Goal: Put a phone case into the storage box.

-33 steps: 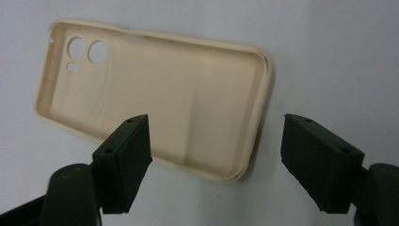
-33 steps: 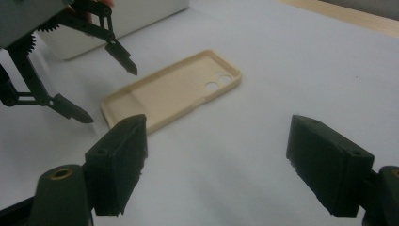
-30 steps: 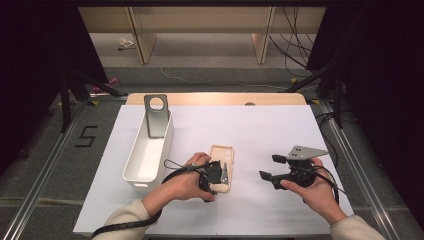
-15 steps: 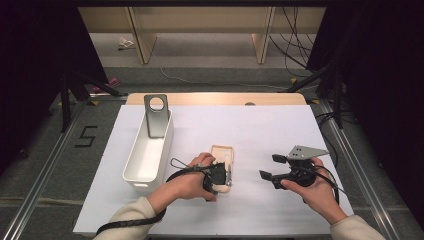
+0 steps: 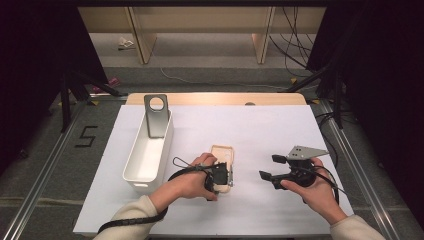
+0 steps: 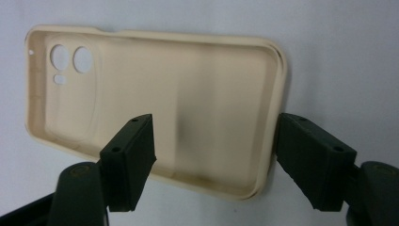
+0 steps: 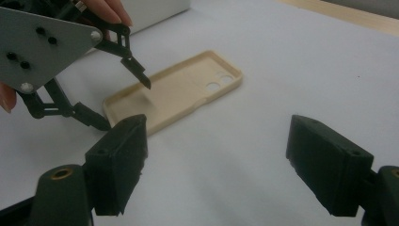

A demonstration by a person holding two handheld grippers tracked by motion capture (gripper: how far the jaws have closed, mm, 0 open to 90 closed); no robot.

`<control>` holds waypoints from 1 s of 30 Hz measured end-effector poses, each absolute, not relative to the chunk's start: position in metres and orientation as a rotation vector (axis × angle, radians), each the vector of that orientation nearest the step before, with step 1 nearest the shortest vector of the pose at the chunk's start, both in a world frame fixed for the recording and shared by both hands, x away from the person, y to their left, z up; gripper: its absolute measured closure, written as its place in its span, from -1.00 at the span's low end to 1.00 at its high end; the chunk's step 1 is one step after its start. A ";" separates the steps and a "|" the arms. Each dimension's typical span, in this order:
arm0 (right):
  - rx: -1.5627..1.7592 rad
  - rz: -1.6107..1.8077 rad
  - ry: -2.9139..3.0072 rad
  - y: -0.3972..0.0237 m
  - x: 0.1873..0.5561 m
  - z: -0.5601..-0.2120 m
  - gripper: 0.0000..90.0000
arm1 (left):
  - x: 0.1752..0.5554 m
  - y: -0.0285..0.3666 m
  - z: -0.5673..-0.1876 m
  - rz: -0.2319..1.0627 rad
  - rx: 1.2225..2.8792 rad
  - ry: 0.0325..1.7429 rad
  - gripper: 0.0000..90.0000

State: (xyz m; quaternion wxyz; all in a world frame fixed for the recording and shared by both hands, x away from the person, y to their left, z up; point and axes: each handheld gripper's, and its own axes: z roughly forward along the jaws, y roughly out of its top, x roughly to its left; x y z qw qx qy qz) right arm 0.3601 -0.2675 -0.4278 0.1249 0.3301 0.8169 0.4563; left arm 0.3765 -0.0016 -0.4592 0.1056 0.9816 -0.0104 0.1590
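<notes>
— While the left gripper [image 5: 224,176] sits over the beige soft-plastic phone case [image 5: 223,165], where exactly does that case lie?

— It lies open side up on the white sheet covering the desk [image 5: 260,135], near the middle and somewhat toward the near edge, with its camera cut-outs at the end facing the far edge. A long white plastic bin [image 5: 149,152] with a grey metal hanger plate [image 5: 157,115] stands well to its left, toward the left edge.

— Do the left jaws have hold of it?

— Not quite. In the left gripper view, one jaw hangs inside the phone case [image 6: 155,108] over its floor, and the other stands just outside the long side wall. They have just been closing, with that wall between them, but a gap shows on the inside jaw, so nothing is clamped.

— And the right gripper [image 5: 269,169]?

— It hovers toward the right side of the desk, well apart from the case, pointing at it. Its jaws stand wide apart with nothing between them but bare white sheet.
</notes>
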 end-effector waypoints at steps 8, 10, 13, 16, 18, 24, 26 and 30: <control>0.961 1.328 2.384 -0.267 0.360 -0.428 -0.51 | 0.374 -0.003 -0.458 0.389 2.920 -0.057 -0.01; 0.960 1.328 2.385 -0.267 0.360 -0.428 -0.51 | 0.373 -0.003 -0.457 0.384 2.922 -0.064 0.06; 0.960 1.324 2.391 -0.267 0.360 -0.429 -0.51 | 0.371 -0.003 -0.457 0.376 2.923 -0.075 0.17; 0.958 1.326 2.390 -0.267 0.360 -0.429 -0.51 | 0.370 -0.003 -0.458 0.365 2.924 -0.086 0.27; 0.959 1.325 2.392 -0.266 0.360 -0.429 -0.52 | 0.369 -0.003 -0.457 0.360 2.928 -0.092 0.33; 0.959 1.325 2.394 -0.266 0.360 -0.429 -0.52 | 0.368 -0.004 -0.458 0.335 2.936 -0.087 0.50; 0.958 1.326 2.394 -0.266 0.360 -0.429 -0.52 | 0.368 -0.005 -0.457 0.324 2.945 -0.084 0.52; 0.958 1.326 2.395 -0.266 0.360 -0.429 -0.52 | 0.368 -0.006 -0.457 0.315 2.951 -0.087 0.57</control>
